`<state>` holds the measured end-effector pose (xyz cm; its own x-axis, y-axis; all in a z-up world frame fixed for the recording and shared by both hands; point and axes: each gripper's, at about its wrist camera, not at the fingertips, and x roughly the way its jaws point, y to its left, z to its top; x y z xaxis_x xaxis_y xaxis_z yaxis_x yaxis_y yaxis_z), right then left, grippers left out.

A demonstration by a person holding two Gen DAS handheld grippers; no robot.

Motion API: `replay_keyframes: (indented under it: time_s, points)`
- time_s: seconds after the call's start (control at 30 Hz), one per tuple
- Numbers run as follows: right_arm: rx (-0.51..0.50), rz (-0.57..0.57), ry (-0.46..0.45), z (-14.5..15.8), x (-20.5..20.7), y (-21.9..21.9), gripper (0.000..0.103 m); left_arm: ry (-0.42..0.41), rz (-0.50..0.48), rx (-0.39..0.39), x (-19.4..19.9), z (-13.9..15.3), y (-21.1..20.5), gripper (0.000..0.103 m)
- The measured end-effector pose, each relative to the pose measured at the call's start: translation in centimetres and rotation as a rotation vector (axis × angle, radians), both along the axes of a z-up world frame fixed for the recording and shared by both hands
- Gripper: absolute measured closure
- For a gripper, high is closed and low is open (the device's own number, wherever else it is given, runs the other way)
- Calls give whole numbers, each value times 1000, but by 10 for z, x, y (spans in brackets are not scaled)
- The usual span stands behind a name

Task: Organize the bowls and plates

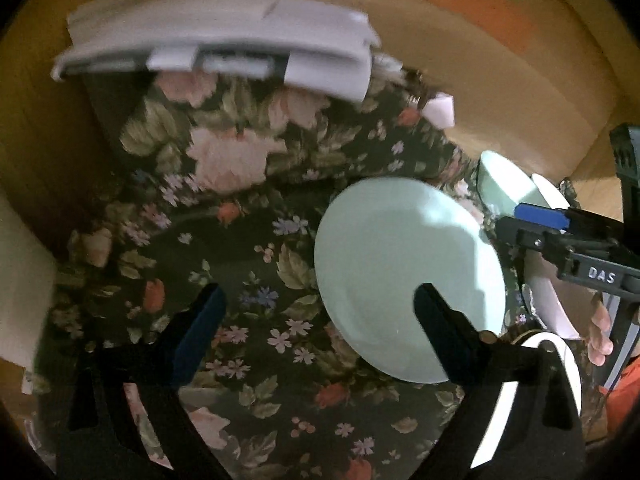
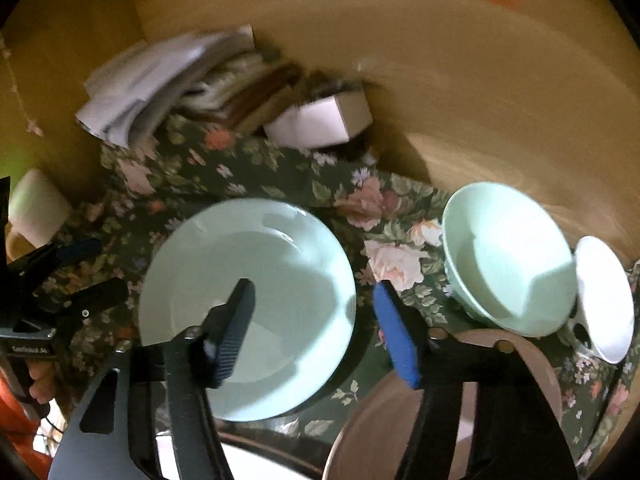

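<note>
Looking along the left tool (image 1: 316, 308), we see its two dark fingers spread wide with nothing between them, hovering above the surface (image 1: 248, 240), which is covered by a dark floral cloth. A pale green plate (image 1: 400, 272) lies flat on the cloth, and the right-hand finger overlaps its near edge in this view; we cannot tell whether it touches. Beyond the plate, toward the right edge, sits a pale green bowl (image 1: 504, 184), with a white dish (image 1: 550, 196) just behind it. The right tool (image 1: 536, 220) enters from the right side, its blue pad showing over the bowl; a hand (image 1: 600, 332) grips its handle lower down. A white-rimmed plate (image 1: 568, 384) shows at the lower right. At the far end of the surface, blurred white papers (image 1: 224, 44) lie in a pile.

Turning to the right wrist view, we note the right tool (image 2: 316, 332) also wide open and holding nothing. Its left finger hangs over the pale green plate (image 2: 280, 280); its blue-padded right finger hangs over bare cloth between plate and bowl. The pale green bowl (image 2: 508, 256) stands upright at right, with a white cup (image 2: 604, 296) tilted against its far side. A tan plate (image 2: 372, 432) lies under the right finger's base. The left tool (image 2: 76, 268) shows at the left edge. A white box (image 2: 320, 120) and stacked papers (image 2: 148, 76) sit at the back.
</note>
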<state>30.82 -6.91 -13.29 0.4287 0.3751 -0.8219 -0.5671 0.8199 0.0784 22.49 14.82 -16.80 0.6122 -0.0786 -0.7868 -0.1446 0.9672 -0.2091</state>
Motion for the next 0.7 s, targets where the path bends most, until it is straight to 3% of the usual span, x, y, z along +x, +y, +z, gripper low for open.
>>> replay_keyframes:
  time_s: [0.13, 0.5, 0.57, 0.7]
  points:
    - [-39, 2, 79, -16, 15, 3, 64, 33, -20, -21, 5, -12, 0, 27]
    - [-96, -6, 194, -38, 42, 7, 73, 82, -71, -63, 16, -31, -7, 60]
    - [-104, 6, 218, -42, 46, 11, 78, 81, -77, -58, 16, -33, -10, 61]
    - [-110, 19, 248, -47, 52, 16, 77, 87, -106, -84, 20, -36, -16, 63]
